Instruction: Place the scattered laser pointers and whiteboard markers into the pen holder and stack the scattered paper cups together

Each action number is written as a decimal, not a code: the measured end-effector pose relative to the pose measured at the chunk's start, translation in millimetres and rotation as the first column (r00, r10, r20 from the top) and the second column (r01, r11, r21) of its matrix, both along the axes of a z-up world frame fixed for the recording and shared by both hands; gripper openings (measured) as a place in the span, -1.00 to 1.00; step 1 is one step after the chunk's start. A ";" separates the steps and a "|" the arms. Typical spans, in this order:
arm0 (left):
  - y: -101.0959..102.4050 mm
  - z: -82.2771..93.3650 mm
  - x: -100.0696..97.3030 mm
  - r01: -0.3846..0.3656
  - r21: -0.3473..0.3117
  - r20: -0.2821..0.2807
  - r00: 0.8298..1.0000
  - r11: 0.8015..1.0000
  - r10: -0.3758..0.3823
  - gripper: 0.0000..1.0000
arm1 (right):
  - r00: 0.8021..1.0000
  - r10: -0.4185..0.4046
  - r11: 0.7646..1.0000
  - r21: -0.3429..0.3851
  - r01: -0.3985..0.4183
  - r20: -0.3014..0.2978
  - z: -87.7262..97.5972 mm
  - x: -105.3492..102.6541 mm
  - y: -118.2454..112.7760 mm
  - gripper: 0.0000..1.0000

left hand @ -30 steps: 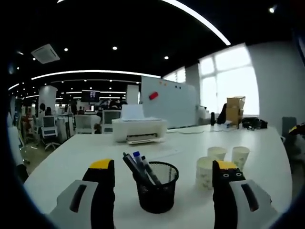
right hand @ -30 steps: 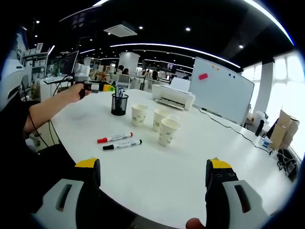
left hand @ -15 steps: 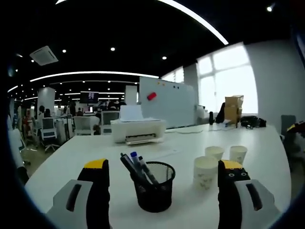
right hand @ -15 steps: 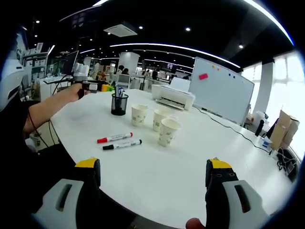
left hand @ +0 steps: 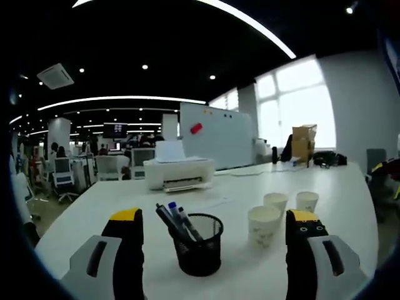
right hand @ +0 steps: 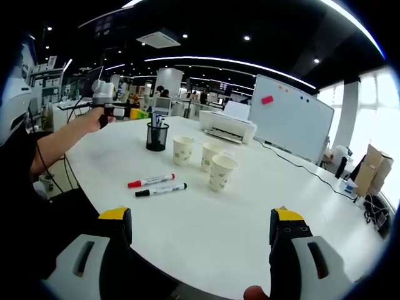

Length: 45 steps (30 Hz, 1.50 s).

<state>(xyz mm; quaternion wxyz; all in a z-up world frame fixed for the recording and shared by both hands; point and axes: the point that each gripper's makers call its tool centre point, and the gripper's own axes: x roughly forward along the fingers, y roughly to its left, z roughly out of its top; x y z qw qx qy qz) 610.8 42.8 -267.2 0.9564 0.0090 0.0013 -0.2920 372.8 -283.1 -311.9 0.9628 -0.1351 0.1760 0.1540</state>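
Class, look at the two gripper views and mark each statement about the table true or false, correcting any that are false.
1. The pen holder already has pens standing in it. True.
2. The paper cups are stacked into one pile. False: three cups stand apart on the table.
3. A red-capped marker and a black-capped marker lie on the table. True.
4. The right gripper is shut on a marker. False: its jaws are open and hold nothing.
5. The left gripper has open jaws. True.
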 end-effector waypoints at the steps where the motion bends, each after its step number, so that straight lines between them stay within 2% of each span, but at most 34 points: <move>1: -0.5 0.0 -1.2 0.000 0.002 -0.001 1.000 1.000 0.000 0.93 | 1.000 -0.001 1.000 -0.001 0.001 0.000 0.0 0.3 -0.2 0.73; 20: -9.9 3.2 -31.5 0.047 0.016 -0.006 0.999 0.999 -0.047 0.94 | 1.000 -0.004 1.000 0.005 0.004 0.000 -1.0 0.3 -1.9 0.73; 45: -11.5 5.2 -55.4 0.082 0.030 -0.009 0.997 0.996 -0.082 0.94 | 1.000 0.002 1.000 -0.005 -0.002 0.002 1.6 1.2 1.6 0.73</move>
